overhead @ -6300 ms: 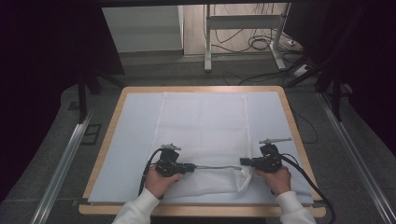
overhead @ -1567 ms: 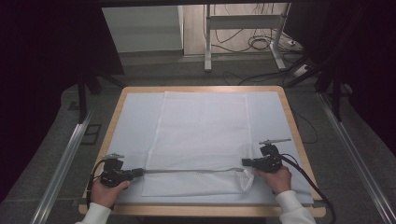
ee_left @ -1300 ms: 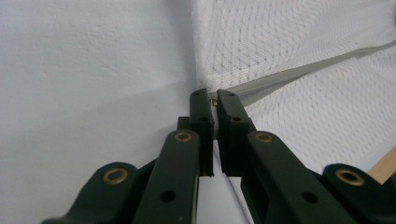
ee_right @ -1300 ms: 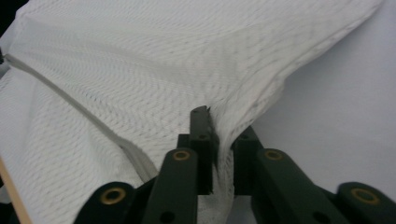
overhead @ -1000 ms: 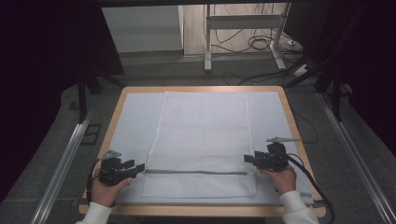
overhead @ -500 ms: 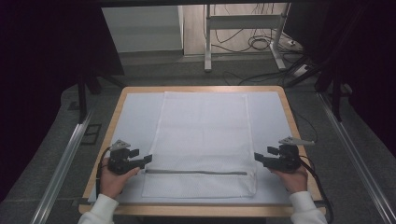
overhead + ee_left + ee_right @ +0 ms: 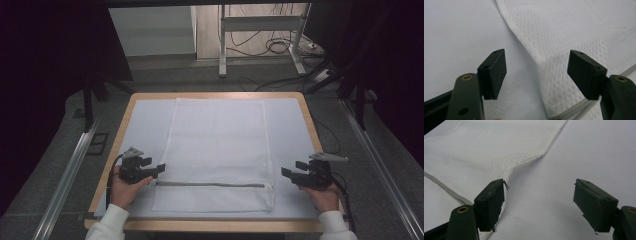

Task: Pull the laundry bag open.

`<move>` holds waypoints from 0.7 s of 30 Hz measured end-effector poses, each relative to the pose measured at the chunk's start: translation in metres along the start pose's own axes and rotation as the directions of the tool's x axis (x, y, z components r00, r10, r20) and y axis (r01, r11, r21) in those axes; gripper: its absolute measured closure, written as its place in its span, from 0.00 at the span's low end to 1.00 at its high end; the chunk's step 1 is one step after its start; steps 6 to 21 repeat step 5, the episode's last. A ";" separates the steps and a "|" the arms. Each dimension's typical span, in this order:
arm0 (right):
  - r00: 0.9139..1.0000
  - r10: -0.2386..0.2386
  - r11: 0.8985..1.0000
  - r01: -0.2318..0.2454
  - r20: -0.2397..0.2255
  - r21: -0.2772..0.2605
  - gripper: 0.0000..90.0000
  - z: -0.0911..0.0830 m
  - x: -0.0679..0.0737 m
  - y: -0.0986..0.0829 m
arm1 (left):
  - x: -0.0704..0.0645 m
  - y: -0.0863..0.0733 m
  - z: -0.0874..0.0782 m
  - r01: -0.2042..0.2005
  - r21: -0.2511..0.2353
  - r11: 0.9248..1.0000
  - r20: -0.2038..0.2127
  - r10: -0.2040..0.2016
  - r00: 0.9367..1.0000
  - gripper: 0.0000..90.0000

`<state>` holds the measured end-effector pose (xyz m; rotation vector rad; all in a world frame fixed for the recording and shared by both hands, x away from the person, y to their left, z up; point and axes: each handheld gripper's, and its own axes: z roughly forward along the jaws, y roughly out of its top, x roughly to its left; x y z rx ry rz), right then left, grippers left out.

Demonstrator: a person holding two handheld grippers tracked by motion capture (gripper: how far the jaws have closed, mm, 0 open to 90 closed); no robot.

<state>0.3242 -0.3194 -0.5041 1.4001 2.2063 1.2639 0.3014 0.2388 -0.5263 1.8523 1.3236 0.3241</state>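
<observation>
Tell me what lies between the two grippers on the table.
In the high view, the white mesh zippered bag lies flat between the left gripper and the right gripper, its grey zipper running along that line.

My right gripper (image 7: 539, 205) has its jaws spread wide over the white mat (image 7: 586, 152), holding nothing. The mesh bag (image 7: 479, 152) lies flat to my left, its edge by the left jaw, its zipper (image 7: 446, 187) running behind it.

A wooden-rimmed table (image 7: 309, 121) with a pale mat (image 7: 145, 125) fills the centre. At twelve o'clock stands a metal frame (image 7: 260, 25), with cables (image 7: 280, 47) on the floor.
</observation>
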 end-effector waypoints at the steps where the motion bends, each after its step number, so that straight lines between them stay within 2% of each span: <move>1: 1.000 -0.001 1.000 0.001 0.000 -0.002 0.25 0.000 0.000 0.000 | 0.000 0.000 0.000 -0.002 0.000 1.000 -0.002 0.002 1.000 0.35; 5: 1.000 0.007 1.000 -0.007 -0.007 -0.006 0.21 0.000 0.000 0.000 | 0.002 0.001 0.001 0.001 -0.002 1.000 -0.005 -0.001 1.000 0.35; 21: 1.000 0.007 1.000 -0.007 -0.007 -0.006 0.21 0.000 0.000 0.000 | 0.002 0.001 0.001 0.001 -0.002 1.000 -0.005 -0.001 1.000 0.35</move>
